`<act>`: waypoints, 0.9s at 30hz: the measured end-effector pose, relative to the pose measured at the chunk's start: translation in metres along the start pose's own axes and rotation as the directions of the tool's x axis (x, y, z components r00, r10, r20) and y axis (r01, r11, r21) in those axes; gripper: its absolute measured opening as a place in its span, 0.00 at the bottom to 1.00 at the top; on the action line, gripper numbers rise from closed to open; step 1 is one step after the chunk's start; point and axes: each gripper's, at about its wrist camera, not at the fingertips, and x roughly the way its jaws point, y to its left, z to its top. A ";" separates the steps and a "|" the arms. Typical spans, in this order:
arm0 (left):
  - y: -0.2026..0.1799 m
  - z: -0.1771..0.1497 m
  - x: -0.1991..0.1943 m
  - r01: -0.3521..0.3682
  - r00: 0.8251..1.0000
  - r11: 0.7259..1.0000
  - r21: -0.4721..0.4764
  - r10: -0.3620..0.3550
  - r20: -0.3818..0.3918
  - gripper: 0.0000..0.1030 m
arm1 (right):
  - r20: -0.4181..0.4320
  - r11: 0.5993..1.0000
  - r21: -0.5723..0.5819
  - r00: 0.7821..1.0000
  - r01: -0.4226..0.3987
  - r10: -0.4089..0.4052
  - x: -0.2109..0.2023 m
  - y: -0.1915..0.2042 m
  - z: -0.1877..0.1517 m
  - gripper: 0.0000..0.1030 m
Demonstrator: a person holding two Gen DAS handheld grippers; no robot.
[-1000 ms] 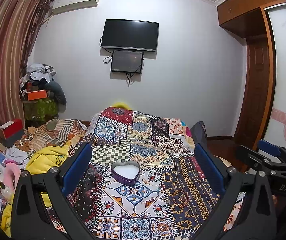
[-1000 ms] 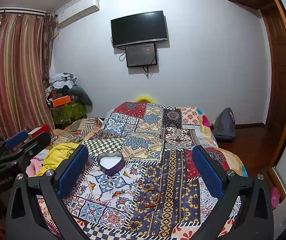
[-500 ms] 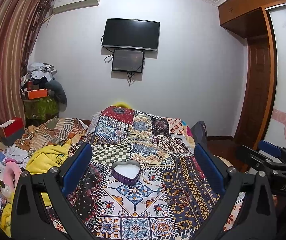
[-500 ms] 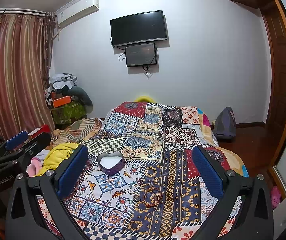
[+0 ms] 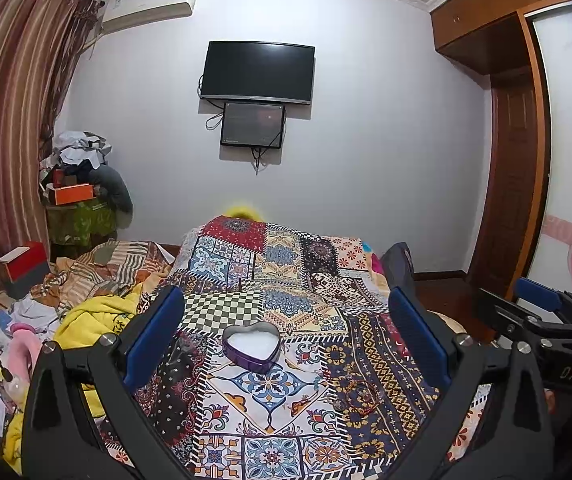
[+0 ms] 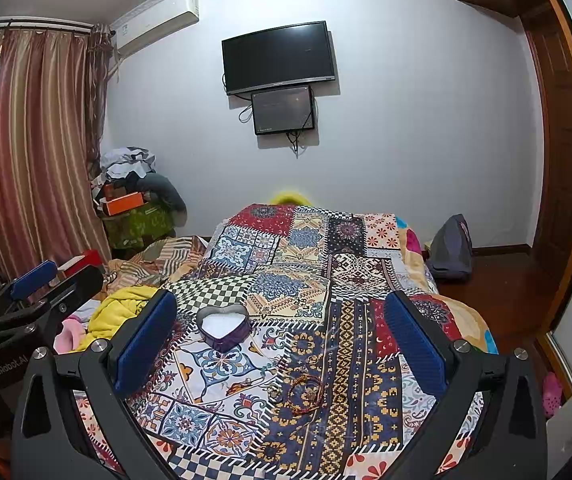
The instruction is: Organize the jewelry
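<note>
the bracelet (image 6: pixel 306 393), a thin reddish loop with a few small beads, lies flat on the patchwork quilt (image 6: pixel 326 248), at about 6 o'clock in the right wrist view and low between the fingers of the right gripper (image 6: pixel 281 338). in the left wrist view the same loop shows faintly at about 5 o'clock (image 5: pixel 360 396), hard to pick out against the busy pattern. the heart-shaped box (image 6: pixel 223 327) sits open with a white lining, up and to the left of the bracelet at about 10 o'clock from it, apart from it and not touching.

compared with the views half a second and a second back, almost nothing has shifted: bracelet and box lie in the same spots, and both grippers hover at nearly the same height with only a slight drift of framing. so the task reads as not yet started, and this looks like a pause before the first reach.

the right gripper has its blue pads (image 6: pixel 145 338) spread wide and holds nothing. the left gripper (image 5: pixel 286 338) is likewise spread wide and empty, with the box centred between its fingers at 12 o'clock.

the likely next move is a descent of the right gripper onto the loop; a thin cord on soft cloth may slip or snag the quilt when pinched.
</note>
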 end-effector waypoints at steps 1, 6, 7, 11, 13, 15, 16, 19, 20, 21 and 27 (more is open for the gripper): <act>0.000 0.000 0.000 0.001 1.000 1.000 0.000 -0.001 0.000 0.99 | 0.001 1.000 0.000 1.000 0.000 0.000 0.000 0.000 0.000 0.99; -0.001 0.001 -0.002 0.003 1.000 1.000 -0.004 -0.003 0.001 0.99 | 0.004 1.000 0.003 1.000 -0.001 0.001 -0.001 -0.001 0.001 0.99; -0.001 0.001 -0.002 0.003 1.000 1.000 -0.004 -0.003 0.002 0.99 | 0.004 1.000 0.004 1.000 -0.002 0.002 -0.002 -0.002 0.001 0.99; -0.002 0.002 -0.003 0.001 1.000 1.000 -0.003 -0.001 0.003 0.99 | 0.002 1.000 0.005 1.000 -0.003 0.002 -0.002 -0.002 0.001 1.00; -0.002 0.002 -0.002 0.001 1.000 1.000 -0.003 -0.001 0.002 0.99 | 0.001 1.000 0.006 1.000 -0.003 0.003 -0.002 -0.002 0.001 1.00; -0.002 0.002 -0.002 0.001 1.000 1.000 -0.004 -0.001 0.002 0.99 | 0.001 1.000 0.005 1.000 -0.003 0.003 -0.001 -0.002 0.000 1.00; -0.002 0.002 -0.002 0.001 1.000 1.000 -0.004 -0.001 0.001 0.99 | 0.000 1.000 0.005 1.000 -0.003 0.003 -0.001 -0.002 0.000 1.00; -0.001 0.001 -0.002 0.001 1.000 1.000 -0.005 -0.001 -0.003 0.99 | -0.002 1.000 0.007 1.000 -0.004 0.004 -0.001 -0.002 -0.001 0.99; -0.001 0.001 -0.001 0.002 1.000 1.000 -0.006 -0.002 -0.005 0.99 | -0.003 1.000 0.008 1.000 -0.004 0.004 0.000 -0.003 -0.001 1.00; -0.001 0.001 -0.001 0.003 1.000 1.000 -0.007 -0.003 -0.007 0.99 | -0.005 1.000 0.008 1.000 -0.003 0.003 0.001 -0.003 -0.001 0.99; 0.001 -0.001 0.012 0.013 0.999 1.000 -0.016 -0.013 -0.038 0.99 | -0.041 1.000 0.012 0.999 0.005 -0.005 0.013 -0.008 -0.007 1.00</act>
